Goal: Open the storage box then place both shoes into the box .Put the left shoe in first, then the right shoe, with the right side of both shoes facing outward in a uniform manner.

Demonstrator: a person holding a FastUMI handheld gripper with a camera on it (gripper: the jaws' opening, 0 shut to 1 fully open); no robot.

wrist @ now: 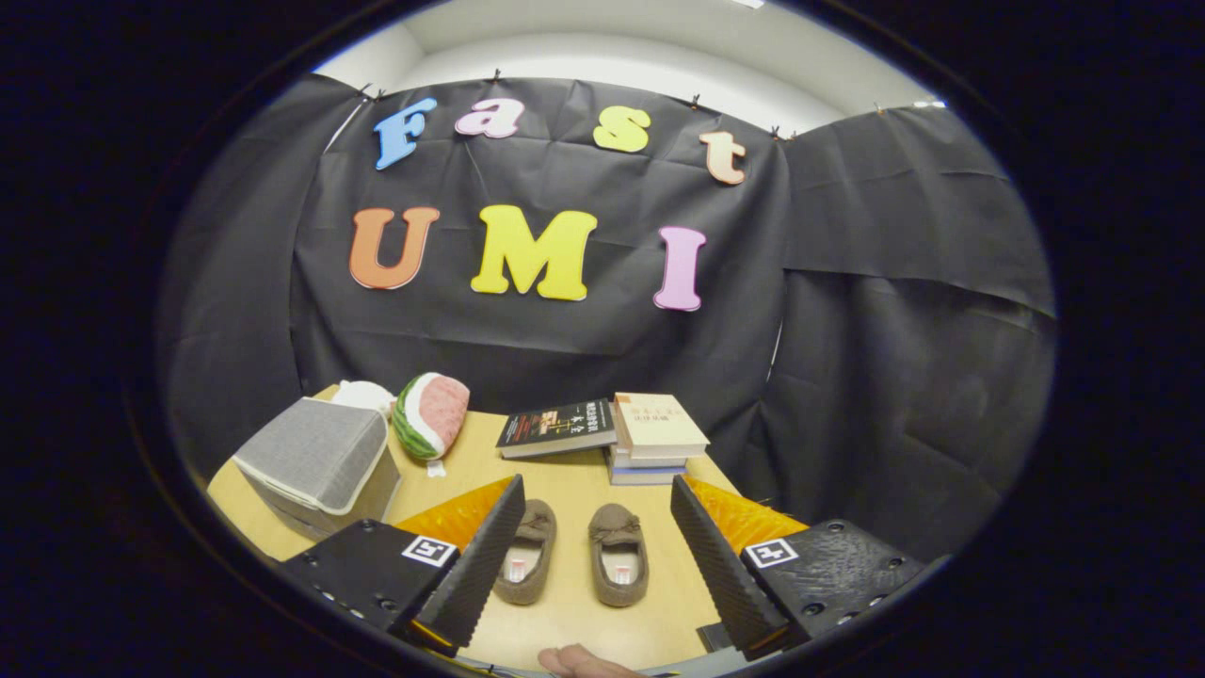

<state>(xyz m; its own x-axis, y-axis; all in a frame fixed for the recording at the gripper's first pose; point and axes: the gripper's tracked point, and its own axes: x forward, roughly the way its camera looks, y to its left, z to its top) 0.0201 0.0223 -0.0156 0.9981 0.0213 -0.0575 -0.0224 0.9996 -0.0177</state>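
Fingers of my gripper (596, 556) spread wide, holding nothing, above the wooden table (574, 621). Between them lie two brown shoes (574, 551). Beyond, the grey storage box (315, 461) sits left, books (612, 433) behind, black cloth wall farthest.

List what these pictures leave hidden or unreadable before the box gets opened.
- Storage box, gripper view: its lower near corner is behind the gripper; how the closed lid unfastens cannot be told.
- Left shoe: its left edge is covered by the open left finger.
- White object: mostly behind the box, unidentifiable.
- Lower books in the stack: covered by the top book.
- Hand: cut off at the view's bottom edge.
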